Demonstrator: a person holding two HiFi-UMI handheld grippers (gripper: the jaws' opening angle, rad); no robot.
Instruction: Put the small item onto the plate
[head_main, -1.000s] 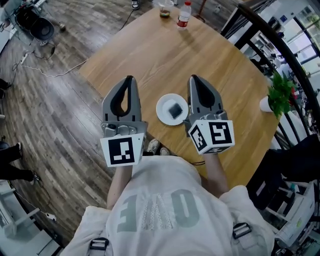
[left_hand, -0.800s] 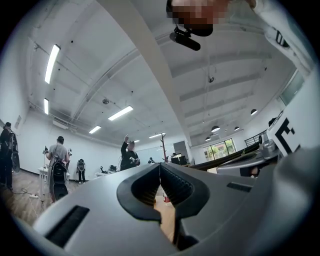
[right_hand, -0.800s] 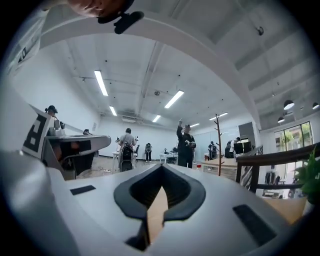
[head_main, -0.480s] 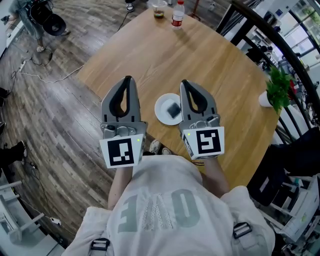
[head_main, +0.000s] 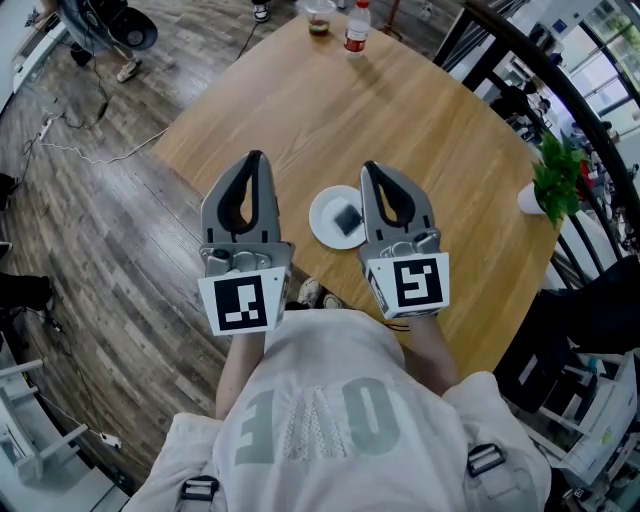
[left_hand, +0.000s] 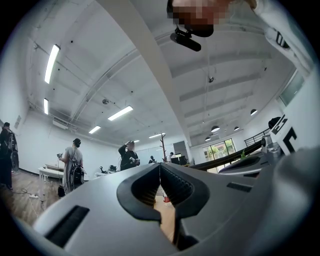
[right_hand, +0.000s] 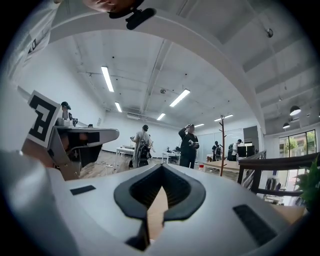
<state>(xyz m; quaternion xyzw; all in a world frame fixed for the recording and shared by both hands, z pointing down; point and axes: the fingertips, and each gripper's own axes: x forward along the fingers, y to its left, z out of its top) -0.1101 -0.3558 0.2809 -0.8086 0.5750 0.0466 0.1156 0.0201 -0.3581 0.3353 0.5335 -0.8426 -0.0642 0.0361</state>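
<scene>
**Item on the plate, both hand-held grippers empty and clear**

The small item (head_main: 348, 218), dark and squarish, lies flat inside the white plate (head_main: 320, 207). The plate stands on the wooden bench (head_main: 330, 110), close to the edge nearest the person. Judged from how things lie, the placing step is done and little or nothing of the task is left.

The left hand-held gripper (head_main: 257, 158) and the right hand-held gripper (head_main: 368, 167) are held above that near edge, one on each side of the plate. Each gripper's own view shows its jaws brought together with nothing between them, and only the room and a strip of the bench beyond. Neither touches the plate or the item.

The next move probably calls for no more than keeping both grippers away from the plate so that it is not knocked. If the item needed shifting, the right gripper is the nearer one and would first have to open its jaws.

The item looks about as wide as it is long, so no clear long axis can be told. Its edges sit slightly askew to the bench's near edge. It lies a little off the plate's centre, toward the right gripper.
</scene>
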